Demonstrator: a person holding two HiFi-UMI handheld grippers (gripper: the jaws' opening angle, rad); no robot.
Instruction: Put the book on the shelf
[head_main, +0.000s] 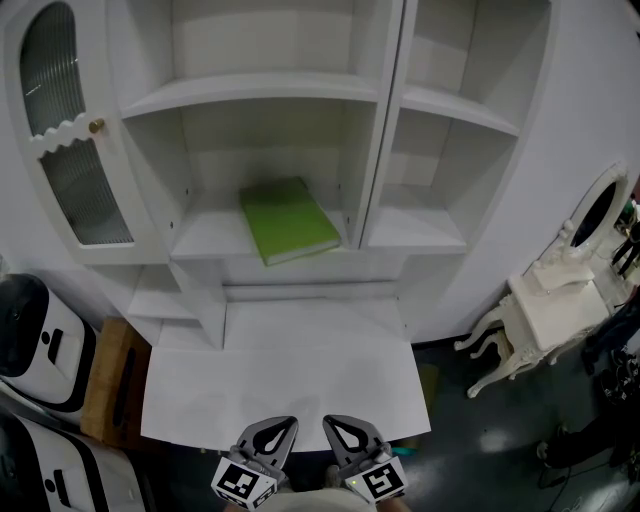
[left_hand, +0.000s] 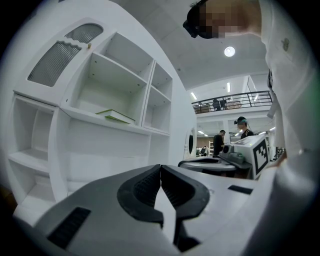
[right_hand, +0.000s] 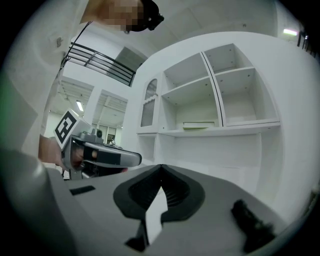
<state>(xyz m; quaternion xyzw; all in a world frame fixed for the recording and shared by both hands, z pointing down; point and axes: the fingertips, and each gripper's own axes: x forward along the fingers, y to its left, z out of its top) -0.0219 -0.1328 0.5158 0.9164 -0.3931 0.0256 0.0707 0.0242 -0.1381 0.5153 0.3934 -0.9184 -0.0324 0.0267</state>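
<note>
A green book lies flat on the middle shelf of the white cabinet, left of the upright divider. The same book shows far off in the left gripper view, and as a thin pale slab, the book, in the right gripper view. My left gripper and right gripper sit side by side at the near edge of the white desk top, well short of the shelf. Both point level at the cabinet. Each has its jaws touching at the tips with nothing between them.
A glazed arched cabinet door stands open at the left. A small white dressing table with an oval mirror is at the right. White and black machines and a wooden block crowd the floor at the left. People stand far behind.
</note>
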